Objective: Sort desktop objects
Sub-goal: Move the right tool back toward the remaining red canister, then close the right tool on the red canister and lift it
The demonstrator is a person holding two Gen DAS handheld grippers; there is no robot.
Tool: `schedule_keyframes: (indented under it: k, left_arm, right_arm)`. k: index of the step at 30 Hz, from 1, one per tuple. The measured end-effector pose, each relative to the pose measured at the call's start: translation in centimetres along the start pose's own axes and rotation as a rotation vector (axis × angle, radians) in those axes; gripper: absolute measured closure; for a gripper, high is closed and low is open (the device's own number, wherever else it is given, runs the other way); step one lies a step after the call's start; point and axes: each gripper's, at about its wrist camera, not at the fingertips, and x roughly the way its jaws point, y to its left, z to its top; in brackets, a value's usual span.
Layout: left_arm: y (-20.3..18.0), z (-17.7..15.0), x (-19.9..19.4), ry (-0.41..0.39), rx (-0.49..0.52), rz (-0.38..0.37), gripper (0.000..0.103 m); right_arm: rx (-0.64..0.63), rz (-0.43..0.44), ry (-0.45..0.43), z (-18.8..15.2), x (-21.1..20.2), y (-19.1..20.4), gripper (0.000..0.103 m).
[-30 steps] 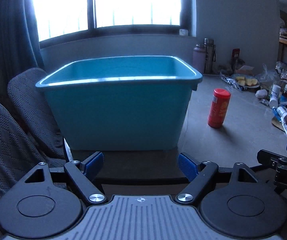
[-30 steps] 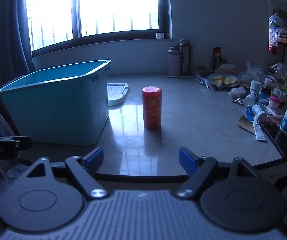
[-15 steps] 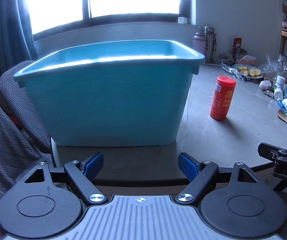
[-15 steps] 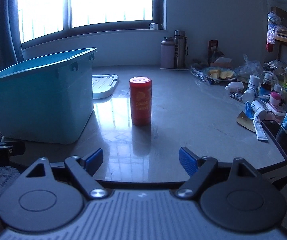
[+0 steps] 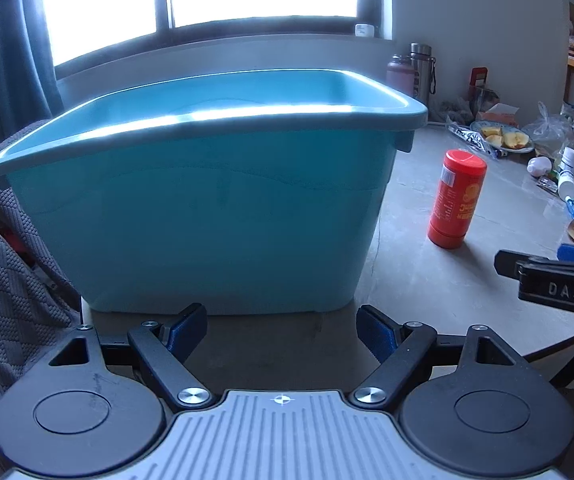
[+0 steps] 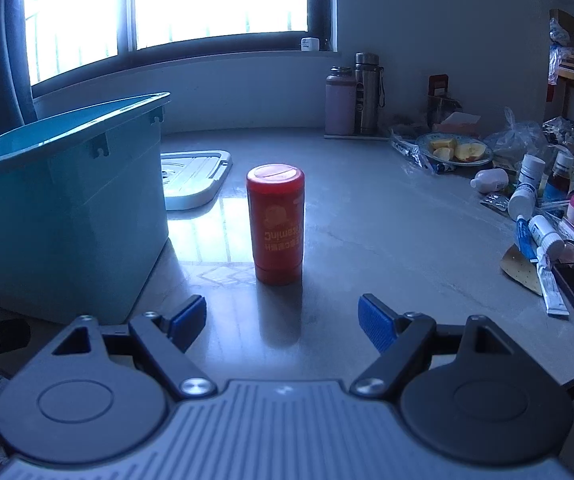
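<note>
Directly ahead of the left gripper (image 5: 282, 330) stands the teal bin (image 5: 215, 208) on the grey bench (image 5: 467, 280), its near wall filling most of the left wrist view; the blue-padded fingers (image 5: 185, 328) are spread wide apart with nothing between them, and they sit just short of the bin's base. To the right of the bin, well clear of it, the red canister (image 5: 457, 200) stands upright with its cap on; at the right edge of this view part of the right gripper (image 5: 555, 284) reaches in as a black bar.

From the right wrist view the right gripper (image 6: 283, 320) faces the red canister (image 6: 276, 224) almost head-on; its fingers (image 6: 375, 324) are likewise parted and empty, the canister standing beyond the tips, apart from them, roughly centred on the gap. The teal bin (image 6: 67, 208) is to the left of the canister, near it but not touching; behind the bin a pale lid (image 6: 195, 180) lies flat on the bench (image 6: 387, 240).

Along the right side of the bench lies a clutter of small bottles and tubes (image 6: 539, 216); further back a plate of cut fruit (image 6: 457, 152) sits beside plastic bags, and 2 flasks (image 6: 353, 94) stand against the wall beneath the window (image 6: 215, 0). A grey quilted chair (image 5: 3, 280) shows at the left of the left wrist view.
</note>
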Motion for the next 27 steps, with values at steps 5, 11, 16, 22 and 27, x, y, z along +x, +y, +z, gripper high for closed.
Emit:
schedule_keyframes:
  k: [5, 11, 16, 22, 27]
  left_arm:
    - [0.0, 0.3, 1.0, 0.012, -0.013, 0.010, 0.019]
    - [0.2, 0.2, 2.1, 0.031, -0.032, 0.020, 0.019]
    - [0.2, 0.2, 3.1, 0.055, -0.027, 0.038, 0.019]
    - [0.5, 0.8, 4.0, 0.040, -0.042, 0.049, 0.019]
    - [0.2, 1.1, 4.5, 0.041, -0.032, 0.034, 0.019]
  right_arm:
    - [-0.011, 0.020, 0.005, 0.8, 1.9, -0.1, 0.020]
    - [-0.025, 0.040, 0.011, 1.5, 4.2, -0.1, 0.020]
    - [-0.033, 0.058, 0.021, 2.3, 6.3, -0.1, 0.020]
    - [-0.048, 0.051, 0.034, 3.5, 9.4, -0.1, 0.020]
    - [-0.069, 0.025, 0.031, 4.1, 11.8, 0.1, 0.020]
